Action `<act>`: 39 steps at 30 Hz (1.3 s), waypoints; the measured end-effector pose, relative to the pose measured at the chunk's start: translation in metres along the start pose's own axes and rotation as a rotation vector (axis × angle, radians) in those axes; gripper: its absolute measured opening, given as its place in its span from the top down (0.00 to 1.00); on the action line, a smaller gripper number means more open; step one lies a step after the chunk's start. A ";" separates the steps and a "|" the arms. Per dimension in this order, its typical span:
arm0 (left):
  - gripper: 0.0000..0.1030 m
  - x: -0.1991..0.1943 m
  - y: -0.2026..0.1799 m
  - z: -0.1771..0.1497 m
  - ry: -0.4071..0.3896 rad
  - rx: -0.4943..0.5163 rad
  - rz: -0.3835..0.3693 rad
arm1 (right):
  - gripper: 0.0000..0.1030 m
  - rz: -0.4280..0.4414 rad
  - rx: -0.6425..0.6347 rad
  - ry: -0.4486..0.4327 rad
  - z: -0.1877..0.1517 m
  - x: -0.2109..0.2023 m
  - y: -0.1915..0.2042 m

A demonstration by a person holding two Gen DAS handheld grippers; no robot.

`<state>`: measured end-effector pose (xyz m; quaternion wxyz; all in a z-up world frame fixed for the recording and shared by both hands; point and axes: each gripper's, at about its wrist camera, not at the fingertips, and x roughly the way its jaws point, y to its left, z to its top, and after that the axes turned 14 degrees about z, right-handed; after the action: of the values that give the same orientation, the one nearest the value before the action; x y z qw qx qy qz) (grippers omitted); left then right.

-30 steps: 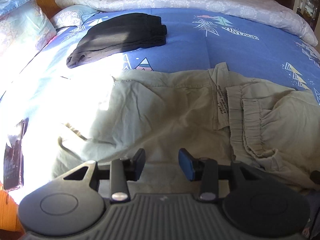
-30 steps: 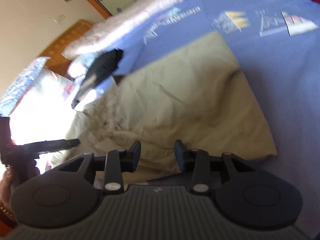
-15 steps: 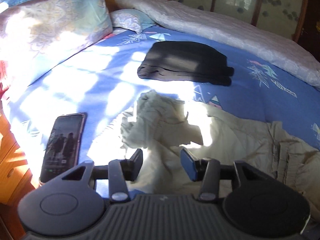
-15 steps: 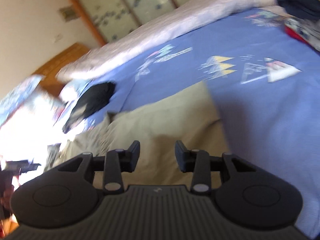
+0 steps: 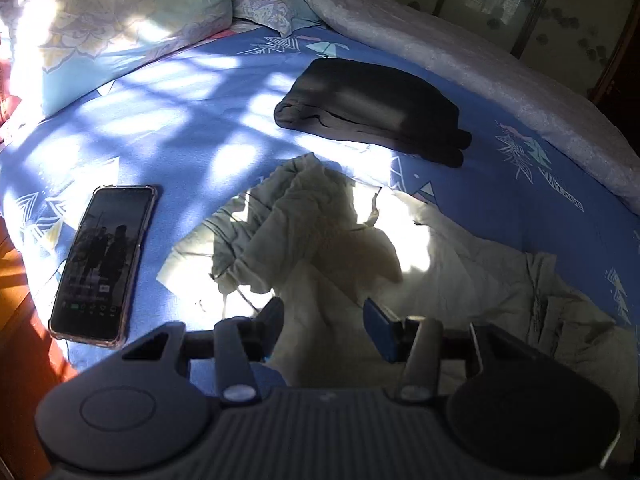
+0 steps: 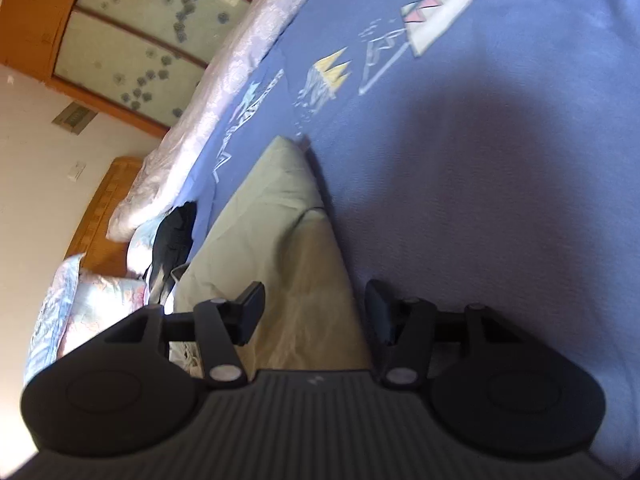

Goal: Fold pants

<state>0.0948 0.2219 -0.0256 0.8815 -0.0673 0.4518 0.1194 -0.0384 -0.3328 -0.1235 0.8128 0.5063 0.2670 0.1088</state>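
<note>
Pale khaki pants lie crumpled on the blue bed sheet, partly in bright sun. My left gripper is open and empty just above their rumpled near end. In the right wrist view the pants lie flatter, with a straight edge against the blue sheet. My right gripper is open and empty over that edge.
A phone lies face up on the sheet at the left, near the bed edge. Folded black clothes lie beyond the pants. Pillows and a rolled pale quilt line the back. A wooden headboard shows in the right wrist view.
Both grippers have swung: the left view moved left over the pants' crumpled end and the phone, the right view moved to the pants' far edge. Both stayed open.
</note>
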 end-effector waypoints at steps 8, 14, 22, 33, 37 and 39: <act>0.56 -0.012 -0.071 -0.013 0.036 0.085 -0.174 | 0.93 -0.036 0.013 -0.090 0.012 -0.006 0.005; 0.57 -0.038 -0.199 -0.028 0.010 0.307 -0.470 | 0.93 -0.060 -0.010 -0.100 0.020 -0.030 -0.007; 0.83 0.014 -0.303 -0.085 0.118 0.508 -0.251 | 0.94 -0.014 -0.067 -0.156 0.023 -0.044 0.003; 0.83 -0.027 -0.429 -0.147 0.095 0.777 -0.452 | 0.94 -0.110 -0.198 -0.425 0.057 -0.151 0.017; 0.80 -0.034 -0.426 -0.155 0.106 0.813 -0.469 | 0.87 -0.159 -0.035 -0.418 0.047 -0.162 -0.034; 0.79 -0.038 -0.413 -0.147 0.116 0.787 -0.488 | 0.70 -0.157 0.057 -0.437 0.040 -0.168 -0.057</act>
<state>0.0707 -0.2147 -0.0759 0.8157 0.1614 0.4822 -0.2758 -0.1621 -0.4647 -0.1056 0.8426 0.5182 0.1261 -0.0748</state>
